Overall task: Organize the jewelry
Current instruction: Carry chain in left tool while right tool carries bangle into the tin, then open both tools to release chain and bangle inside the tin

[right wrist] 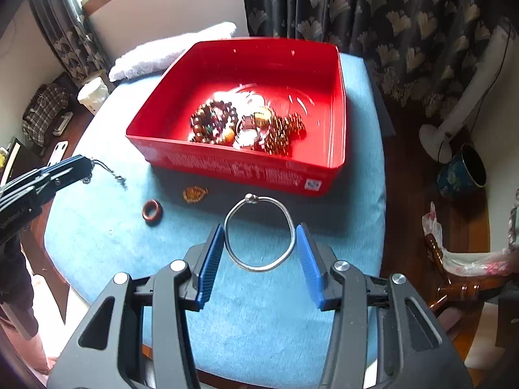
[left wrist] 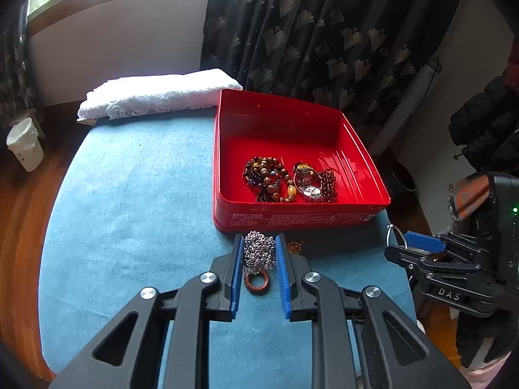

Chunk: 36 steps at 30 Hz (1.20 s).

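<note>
A red tin box on the blue cloth holds bead bracelets and a watch. My left gripper is shut on a bunched silver chain just in front of the box; in the right wrist view it holds the chain dangling. A brown ring lies below it. My right gripper grips a silver bangle across its width, above the cloth; it also shows in the left wrist view. A small gold piece lies by the box.
A folded white lace cloth lies at the table's far edge. The blue-covered table drops off to wood floor on the left. A dark patterned curtain hangs behind. A white bin and a fan stand are on the floor.
</note>
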Each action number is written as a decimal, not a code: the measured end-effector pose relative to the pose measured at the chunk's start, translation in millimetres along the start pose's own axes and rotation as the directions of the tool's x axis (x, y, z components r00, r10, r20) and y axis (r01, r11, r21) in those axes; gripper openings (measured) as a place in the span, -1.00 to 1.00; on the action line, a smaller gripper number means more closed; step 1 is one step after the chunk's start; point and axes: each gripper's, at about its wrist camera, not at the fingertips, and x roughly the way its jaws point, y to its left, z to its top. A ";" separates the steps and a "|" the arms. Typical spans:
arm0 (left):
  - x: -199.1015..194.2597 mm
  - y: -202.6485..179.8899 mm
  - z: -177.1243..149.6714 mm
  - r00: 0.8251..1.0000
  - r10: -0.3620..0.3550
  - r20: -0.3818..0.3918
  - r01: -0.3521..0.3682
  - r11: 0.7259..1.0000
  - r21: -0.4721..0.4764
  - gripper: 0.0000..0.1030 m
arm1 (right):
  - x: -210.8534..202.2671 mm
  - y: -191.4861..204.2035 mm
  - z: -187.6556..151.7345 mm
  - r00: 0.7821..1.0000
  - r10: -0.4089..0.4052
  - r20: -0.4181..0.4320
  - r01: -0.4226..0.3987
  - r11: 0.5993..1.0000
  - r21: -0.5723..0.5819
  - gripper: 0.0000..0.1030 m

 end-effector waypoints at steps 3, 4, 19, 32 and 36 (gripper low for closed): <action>-0.1 -2.5 5.2 1.000 0.002 0.011 -0.002 1.000 0.004 -0.62 | -4.0 0.2 7.2 1.000 0.004 0.016 -0.004 1.000 -0.001 -0.14; 0.2 -3.1 7.6 1.000 0.003 0.014 -0.003 1.000 0.005 -0.62 | -5.4 -0.1 9.2 1.000 0.007 0.021 -0.007 1.000 0.001 -0.14; 27.3 -19.2 76.8 0.995 0.009 0.096 -0.012 0.999 0.029 -0.62 | -14.7 -8.3 74.7 0.991 0.000 0.135 -0.003 1.000 0.025 -0.14; 99.9 -19.2 101.0 1.000 0.000 0.019 -0.001 1.000 0.016 -0.63 | 43.2 -15.9 113.4 0.997 0.008 0.076 -0.010 1.000 0.018 -0.14; 124.4 -14.9 98.6 1.000 0.014 -0.028 -0.014 1.000 0.010 -0.63 | 74.8 -15.9 116.6 1.000 0.014 0.026 -0.015 1.000 0.016 -0.14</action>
